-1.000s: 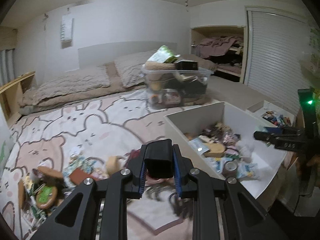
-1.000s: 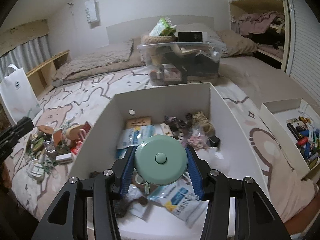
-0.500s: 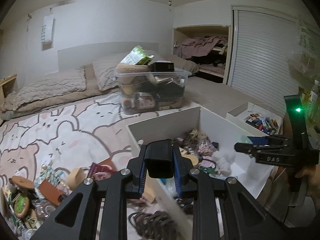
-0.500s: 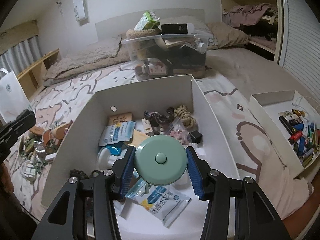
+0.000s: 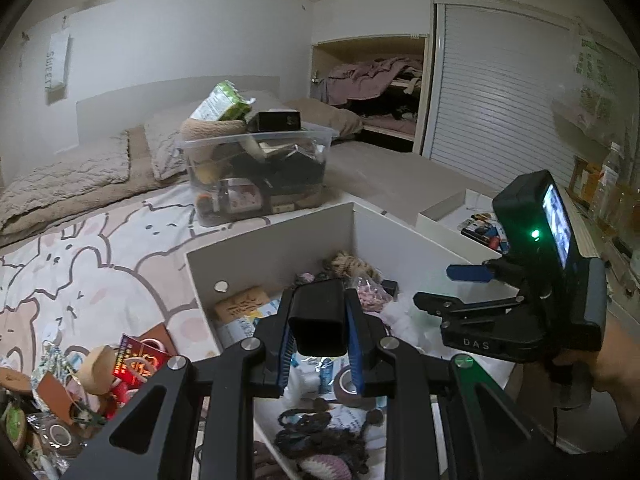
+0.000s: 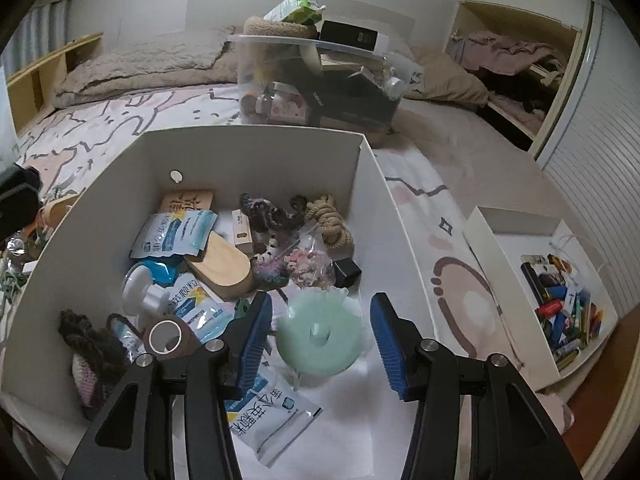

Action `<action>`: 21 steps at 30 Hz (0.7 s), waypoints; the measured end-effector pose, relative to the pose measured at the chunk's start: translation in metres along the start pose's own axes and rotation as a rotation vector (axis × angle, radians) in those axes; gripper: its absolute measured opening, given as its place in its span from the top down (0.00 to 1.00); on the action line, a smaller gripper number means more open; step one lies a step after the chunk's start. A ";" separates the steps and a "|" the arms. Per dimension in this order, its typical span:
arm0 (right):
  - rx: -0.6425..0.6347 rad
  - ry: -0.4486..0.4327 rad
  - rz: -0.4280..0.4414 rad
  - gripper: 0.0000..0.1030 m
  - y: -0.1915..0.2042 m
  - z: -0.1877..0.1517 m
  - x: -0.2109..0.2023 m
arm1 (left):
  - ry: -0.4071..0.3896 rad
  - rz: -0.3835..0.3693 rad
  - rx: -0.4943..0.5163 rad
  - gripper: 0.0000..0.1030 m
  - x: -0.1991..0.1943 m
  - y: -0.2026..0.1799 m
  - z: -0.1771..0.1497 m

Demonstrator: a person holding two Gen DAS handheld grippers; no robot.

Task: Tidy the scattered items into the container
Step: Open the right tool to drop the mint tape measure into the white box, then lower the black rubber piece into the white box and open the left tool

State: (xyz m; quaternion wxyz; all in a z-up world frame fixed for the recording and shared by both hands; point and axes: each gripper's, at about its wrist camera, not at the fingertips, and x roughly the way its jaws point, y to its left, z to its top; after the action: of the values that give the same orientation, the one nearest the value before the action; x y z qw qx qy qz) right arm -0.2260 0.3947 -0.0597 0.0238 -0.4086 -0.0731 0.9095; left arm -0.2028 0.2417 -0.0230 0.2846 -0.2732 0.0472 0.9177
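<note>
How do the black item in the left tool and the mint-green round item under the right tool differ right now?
The small black box is dark and boxy; the mint-green disc is pale and round. The box is clamped in the left tool; the disc is blurred and free of the right tool, whose jaws have just been opening. Both are over the white container.

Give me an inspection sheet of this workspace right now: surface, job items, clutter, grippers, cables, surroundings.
Surface: bed cover with pink cartoon animal print.
Job's things: open white rectangular box, partly filled; blurred mint-green round disc in it; small black rectangular case above it.
Clutter: pile of scattered small items left of the box.
Grippers: left gripper shut on the case; right gripper has just opened, pads clear of the disc.
Cables: nothing seen.
Surroundings: clear plastic bin heaped full; shallow white tray of small coloured items; slatted closet door.
</note>
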 end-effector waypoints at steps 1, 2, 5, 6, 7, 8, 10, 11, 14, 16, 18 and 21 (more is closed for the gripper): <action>0.001 -0.009 0.001 0.19 -0.001 0.000 -0.002 | 0.012 0.006 0.005 0.78 0.003 -0.002 -0.001; 0.000 -0.021 0.009 0.13 -0.001 -0.001 -0.005 | 0.022 0.005 0.006 0.78 0.006 -0.002 -0.002; 0.007 -0.040 0.046 0.13 0.001 -0.002 -0.015 | 0.049 -0.010 -0.002 0.78 0.013 -0.003 -0.004; 0.011 -0.046 0.063 0.13 0.001 -0.003 -0.019 | 0.057 -0.017 -0.003 0.78 0.015 -0.003 -0.004; 0.015 -0.050 0.079 0.13 0.002 -0.004 -0.022 | 0.066 -0.022 -0.002 0.78 0.017 -0.004 -0.004; 0.016 -0.052 0.092 0.13 0.003 -0.006 -0.025 | 0.081 -0.027 0.000 0.78 0.021 -0.005 -0.005; 0.016 -0.053 0.118 0.13 0.006 -0.009 -0.029 | 0.100 -0.033 0.003 0.78 0.026 -0.006 -0.006; 0.015 -0.050 0.127 0.12 0.007 -0.011 -0.030 | 0.111 -0.034 0.005 0.78 0.029 -0.007 -0.006; 0.006 -0.031 0.148 0.12 0.013 -0.016 -0.030 | 0.143 -0.041 0.001 0.78 0.036 -0.006 -0.009; 0.004 -0.017 0.163 0.12 0.016 -0.019 -0.029 | 0.165 -0.052 -0.006 0.78 0.039 -0.006 -0.011; 0.002 -0.006 0.175 0.12 0.018 -0.021 -0.029 | 0.187 -0.060 -0.003 0.78 0.043 -0.007 -0.013; 0.002 -0.003 0.178 0.12 0.019 -0.024 -0.031 | 0.218 -0.067 0.014 0.78 0.046 -0.010 -0.017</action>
State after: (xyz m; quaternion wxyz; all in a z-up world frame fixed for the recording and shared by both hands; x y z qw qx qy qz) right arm -0.1870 0.3749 -0.0551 -0.0569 -0.4121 -0.0356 0.9087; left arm -0.2208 0.2691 -0.0609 0.3103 -0.3707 0.0753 0.8721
